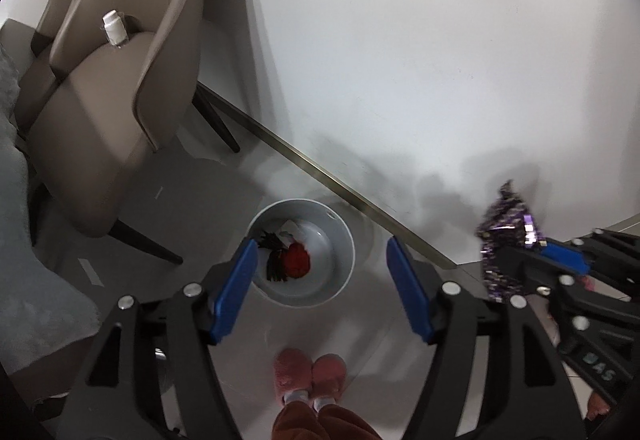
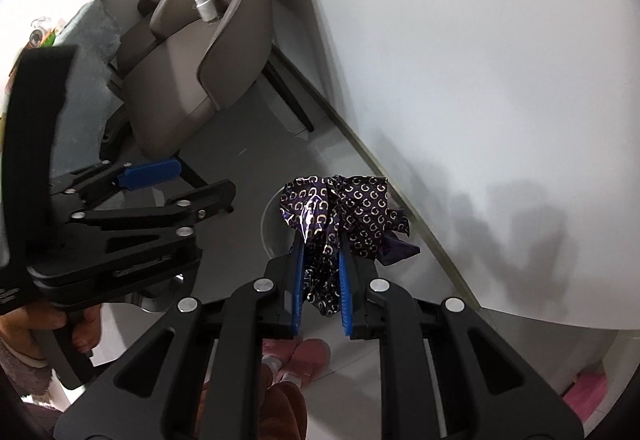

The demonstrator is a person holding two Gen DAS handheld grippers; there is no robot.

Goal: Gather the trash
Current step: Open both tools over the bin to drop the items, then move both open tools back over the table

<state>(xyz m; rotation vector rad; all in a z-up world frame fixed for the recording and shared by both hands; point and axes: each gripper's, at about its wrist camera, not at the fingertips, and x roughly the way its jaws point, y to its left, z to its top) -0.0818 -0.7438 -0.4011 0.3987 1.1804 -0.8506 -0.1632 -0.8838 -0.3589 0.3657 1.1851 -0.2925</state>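
Note:
A grey round bin (image 1: 344,240) stands on the floor below the table edge, holding a red item (image 1: 296,260) and dark scraps. My left gripper (image 1: 320,264) is open and empty, held above the bin. My right gripper (image 2: 322,260) is shut on a crumpled purple patterned wrapper (image 2: 340,211), held over the bin's rim (image 2: 270,224); the wrapper hides most of the bin. In the left wrist view the wrapper (image 1: 508,224) and right gripper (image 1: 560,252) are at the right. The left gripper (image 2: 180,183) shows at the left of the right wrist view.
A white table (image 1: 440,59) with a metal edge fills the upper right. A brown chair (image 1: 120,79) with a small white bottle (image 1: 114,27) on its seat stands at the left. A grey blanket (image 1: 24,220) is further left. The person's pink slippers (image 1: 308,376) are below.

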